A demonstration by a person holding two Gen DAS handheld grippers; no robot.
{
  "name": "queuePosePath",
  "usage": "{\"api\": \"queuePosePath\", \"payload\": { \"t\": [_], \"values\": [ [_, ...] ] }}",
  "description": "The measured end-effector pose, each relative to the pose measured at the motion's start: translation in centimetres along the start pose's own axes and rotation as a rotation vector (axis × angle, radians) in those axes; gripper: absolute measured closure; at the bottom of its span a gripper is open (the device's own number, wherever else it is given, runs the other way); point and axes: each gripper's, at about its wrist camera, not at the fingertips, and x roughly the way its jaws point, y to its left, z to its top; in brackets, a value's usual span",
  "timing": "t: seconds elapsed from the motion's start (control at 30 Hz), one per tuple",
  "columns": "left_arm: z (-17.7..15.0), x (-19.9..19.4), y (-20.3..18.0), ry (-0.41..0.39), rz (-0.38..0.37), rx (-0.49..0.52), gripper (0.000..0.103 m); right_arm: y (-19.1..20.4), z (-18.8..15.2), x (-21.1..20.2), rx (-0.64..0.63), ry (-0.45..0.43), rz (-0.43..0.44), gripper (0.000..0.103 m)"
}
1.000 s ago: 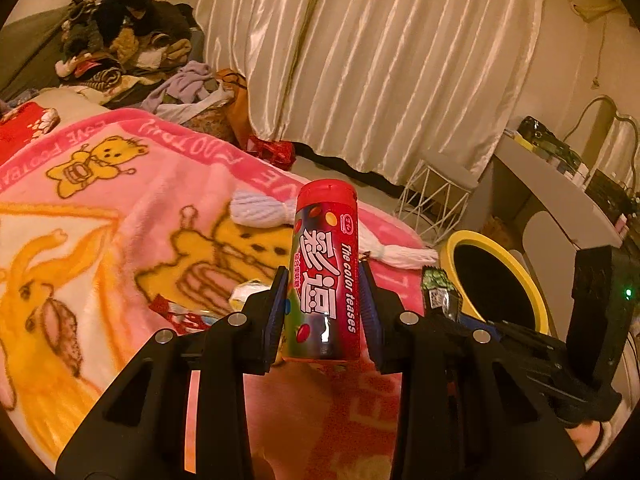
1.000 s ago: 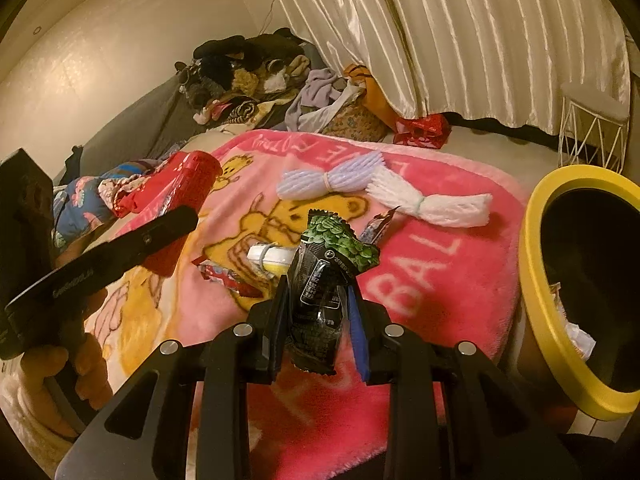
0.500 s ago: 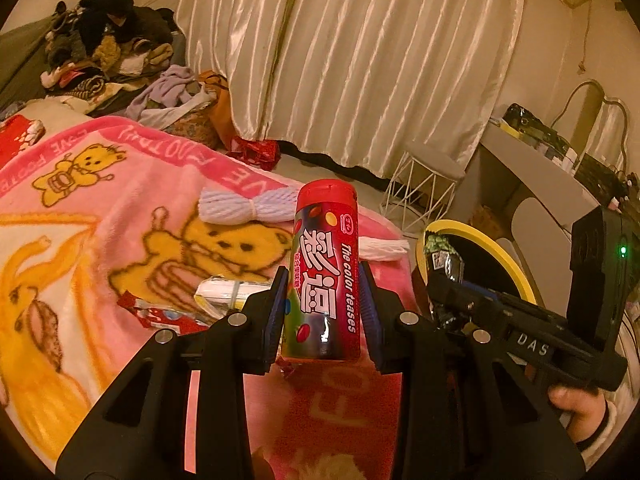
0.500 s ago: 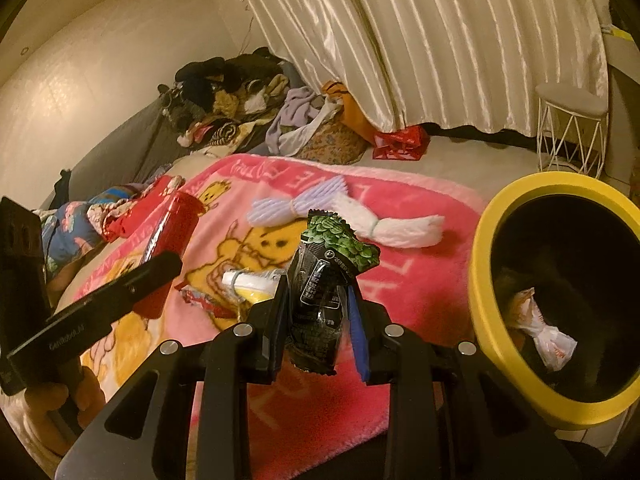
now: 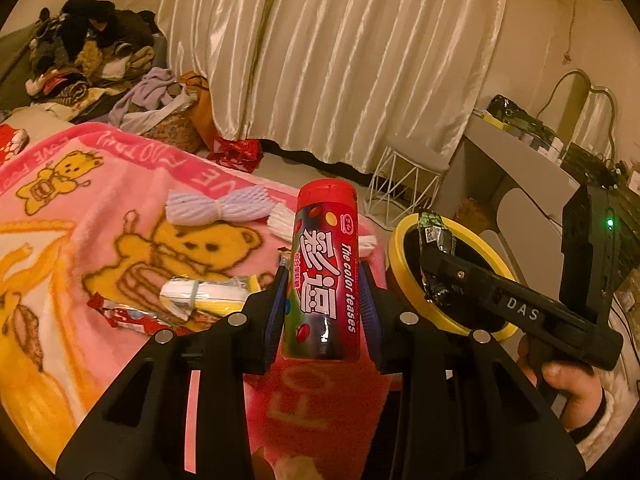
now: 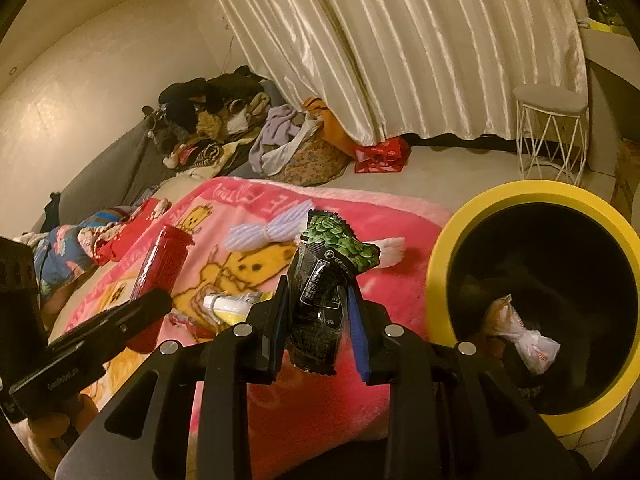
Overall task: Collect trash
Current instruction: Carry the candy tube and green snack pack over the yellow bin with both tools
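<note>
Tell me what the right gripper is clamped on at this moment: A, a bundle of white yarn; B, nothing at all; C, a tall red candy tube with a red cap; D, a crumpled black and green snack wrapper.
D: the right gripper pinches the crumpled black and green snack wrapper between its pads, beside the yellow-rimmed black bin; the left gripper holds the tall red candy tube.

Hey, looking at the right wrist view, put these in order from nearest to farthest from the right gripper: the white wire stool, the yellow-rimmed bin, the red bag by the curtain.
1. The yellow-rimmed bin, just right of the right gripper.
2. The red bag, on the floor beyond the blanket, at the curtain's foot.
3. The white wire stool, far right, by the curtain.
</note>
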Motion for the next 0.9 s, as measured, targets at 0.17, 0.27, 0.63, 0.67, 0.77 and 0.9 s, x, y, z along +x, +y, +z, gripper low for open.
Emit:
{"api": "queuePosePath", "payload": {
  "t": [0.17, 0.27, 0.63, 0.67, 0.77, 0.9],
  "values": [
    [0.0, 0.4, -1.0, 0.003, -0.013, 0.012, 0.076, -1.0, 0.3, -0.5, 0.019, -0.018, -0.019, 0.077],
    [0.0, 0.6, -1.4, 0.005, -0.024, 0.02, 0.076, -1.6, 0.4, -0.7, 0.031, -0.028, -0.03, 0.077],
    [-0.1, 1.3, -3.5, 0.017, -0.058, 0.05, 0.076, -4.4, 0.9, -1.8, 0.075, -0.073, -0.086, 0.077],
    [-0.1, 1.4, -3.7, 0.018, -0.062, 0.052, 0.076, -4.6, 0.9, -1.9, 0.08, -0.078, -0.093, 0.077],
    [0.0, 1.7, -4.2, 0.022, -0.071, 0.059, 0.076, -5.3, 1.1, -2.1, 0.088, -0.088, -0.111, 0.077],
    [-0.1, 2.1, -4.7, 0.028, -0.079, 0.068, 0.076, -6.1, 1.1, -2.5, 0.088, -0.101, -0.139, 0.077]
  ]
}}
